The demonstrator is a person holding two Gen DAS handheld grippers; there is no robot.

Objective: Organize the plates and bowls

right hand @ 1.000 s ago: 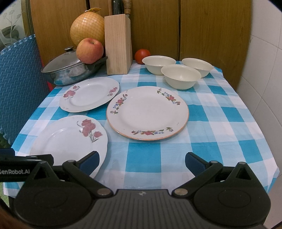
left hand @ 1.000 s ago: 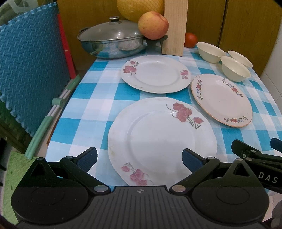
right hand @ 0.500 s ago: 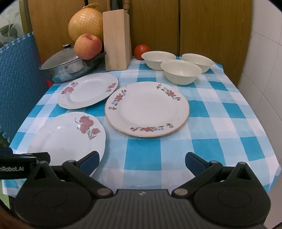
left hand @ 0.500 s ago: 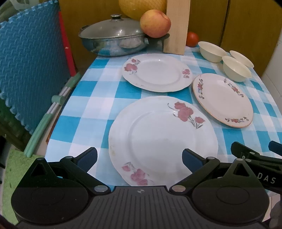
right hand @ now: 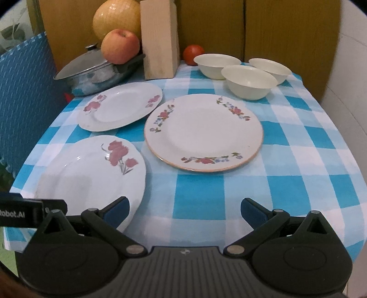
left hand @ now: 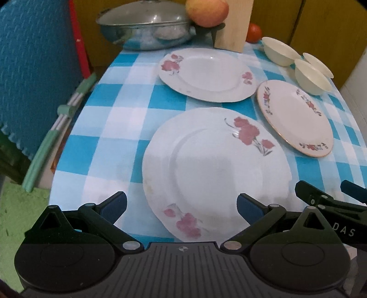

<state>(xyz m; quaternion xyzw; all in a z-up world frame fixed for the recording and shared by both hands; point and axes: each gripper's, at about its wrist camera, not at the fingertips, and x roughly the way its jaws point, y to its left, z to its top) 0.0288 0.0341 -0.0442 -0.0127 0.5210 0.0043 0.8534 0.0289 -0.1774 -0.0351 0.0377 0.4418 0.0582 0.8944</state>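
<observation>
Three flowered plates lie flat on the blue checked tablecloth (right hand: 309, 160): a near white plate with red flowers (left hand: 215, 172) (right hand: 91, 176), a far one with red flowers (left hand: 206, 73) (right hand: 119, 106), and a gold-rimmed one (left hand: 296, 117) (right hand: 204, 133). Three cream bowls (right hand: 250, 81) (left hand: 312, 79) stand at the back right. My left gripper (left hand: 181, 204) is open and empty just above the near plate's front edge. My right gripper (right hand: 184, 207) is open and empty over the table's front edge, and it shows at the right of the left wrist view (left hand: 330, 199).
A lidded steel pan (right hand: 96, 71) with an apple (right hand: 120, 45) on its handle, a wooden knife block (right hand: 159, 39), a pomelo (right hand: 114, 18) and a tomato (right hand: 192, 53) stand along the back. A blue foam mat (left hand: 34, 68) stands left of the table.
Both grippers have moved forward and slightly lower toward the table; the plates look larger and closer. Nothing on the table has moved.
</observation>
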